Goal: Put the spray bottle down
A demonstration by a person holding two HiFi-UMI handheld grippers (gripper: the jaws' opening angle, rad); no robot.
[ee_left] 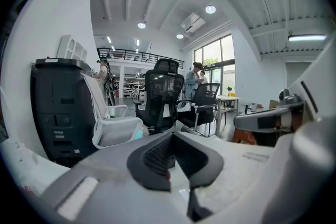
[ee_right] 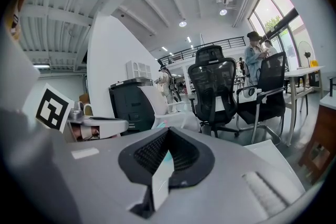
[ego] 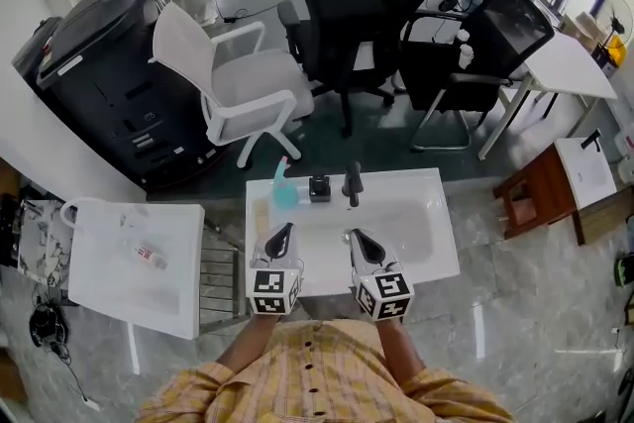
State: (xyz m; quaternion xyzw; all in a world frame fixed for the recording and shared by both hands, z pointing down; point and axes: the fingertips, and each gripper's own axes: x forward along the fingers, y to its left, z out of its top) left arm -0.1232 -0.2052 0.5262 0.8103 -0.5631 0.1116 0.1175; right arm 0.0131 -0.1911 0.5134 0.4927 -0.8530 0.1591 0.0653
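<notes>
Near the far left corner of the desk [ego: 421, 238] stands the spray bottle [ego: 284, 189], teal and upright, with nothing touching it. Just to its right along the far edge sit a small black block [ego: 319, 187] and a taller black object [ego: 353, 183], so the three form a loose row. Both grippers hang over the near half of the desk, side by side and pointing toward the far edge. The left gripper [ego: 283, 233] lines up roughly with the bottle but is well short of it. Its own view shows the two ribbed jaws brought together at the tips with nothing caught between them, and a sliver of the teal bottle shows past the left jaw. The right gripper [ego: 356, 239] sits nearer the desk's middle. Its jaws likewise meet at the tips and grip nothing, with only pale desk surface showing through the narrow wedge behind them. Beyond the far edge are a white chair [ego: 243, 84], black office chairs [ego: 362, 0] and a dark machine [ego: 104, 74] against the wall. A white side table [ego: 129, 263] stands off the desk's left edge and a wooden stool [ego: 535, 198] off its right.
</notes>
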